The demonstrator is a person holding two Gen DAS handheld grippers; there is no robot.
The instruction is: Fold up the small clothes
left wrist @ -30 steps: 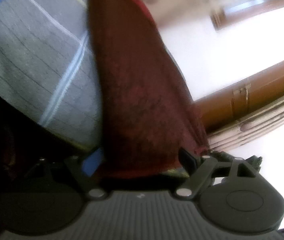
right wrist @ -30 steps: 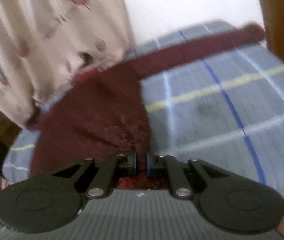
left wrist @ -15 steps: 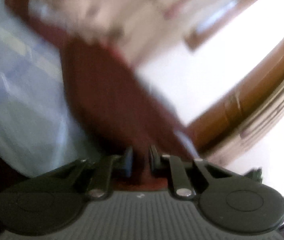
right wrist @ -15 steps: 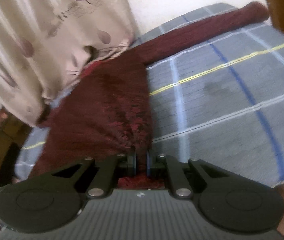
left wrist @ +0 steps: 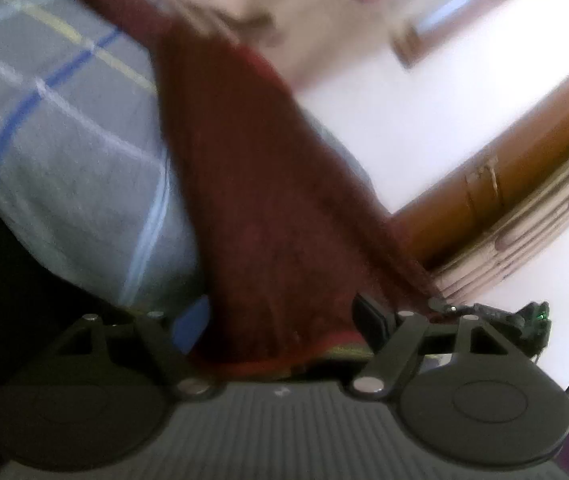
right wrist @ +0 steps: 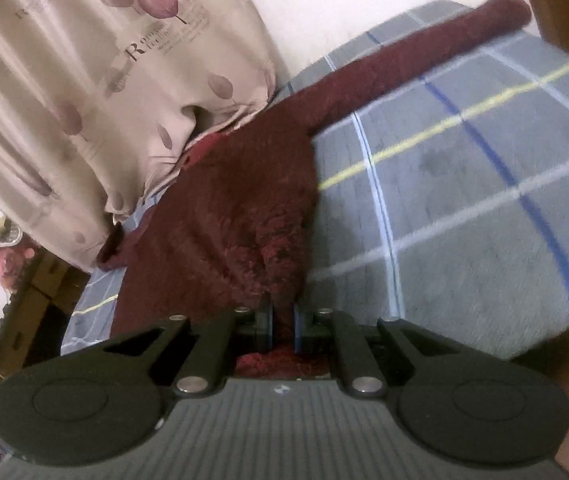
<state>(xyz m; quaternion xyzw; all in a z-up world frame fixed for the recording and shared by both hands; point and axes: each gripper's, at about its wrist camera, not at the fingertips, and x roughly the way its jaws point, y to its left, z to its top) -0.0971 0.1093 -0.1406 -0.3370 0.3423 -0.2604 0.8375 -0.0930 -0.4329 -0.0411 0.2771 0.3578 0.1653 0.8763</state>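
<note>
- On the beige curtain (right wrist: 84, 92) in your right wrist view, you can read a large printed "R" beside the purple leaf print, starting a line of small lettering.
- The smaller letters after that "R" run in two or three short lines; they are too small and blurred for you to make out as words.
- Higher up on the same curtain, near its left folds, you see another faint "R" with small print after it, also unreadable.
- In your left wrist view the curtain (left wrist: 284, 12) is blurred, and you can read nothing there.
</note>
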